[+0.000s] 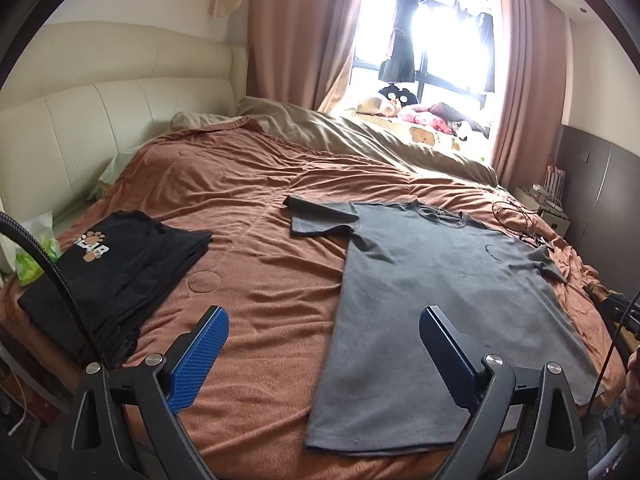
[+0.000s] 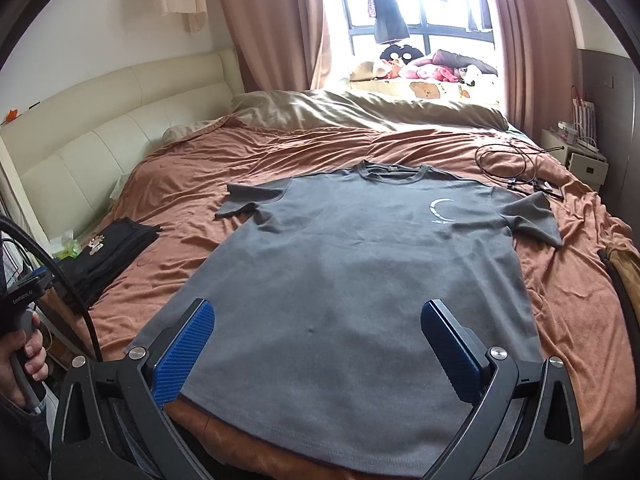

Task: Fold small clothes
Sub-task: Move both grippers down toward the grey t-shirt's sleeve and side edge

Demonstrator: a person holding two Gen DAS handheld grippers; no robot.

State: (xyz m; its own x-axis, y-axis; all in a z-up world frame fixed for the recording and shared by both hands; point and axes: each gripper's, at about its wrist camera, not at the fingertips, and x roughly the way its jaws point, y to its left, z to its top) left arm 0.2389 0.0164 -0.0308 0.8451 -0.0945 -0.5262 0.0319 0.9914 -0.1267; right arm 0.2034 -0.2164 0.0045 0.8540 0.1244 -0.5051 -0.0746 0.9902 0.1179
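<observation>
bed: rust cover (image 1: 248,184) | headboard: cream, padded (image 1: 80,120) | window: bright (image 2: 420,4) | curtains: brown-pink (image 2: 264,24)

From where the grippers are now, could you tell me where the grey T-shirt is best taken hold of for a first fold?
Probably at the hem corners of the grey T-shirt, coming in from the near bed edge: it lies flat, collar away, hem nearest both open grippers. The left gripper could take the left corner, the right gripper the other.

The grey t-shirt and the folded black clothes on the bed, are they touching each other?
Apart. The left wrist view shows a wide strip of bare brown bedspread between the grey t-shirt and the folded black clothes.
</observation>
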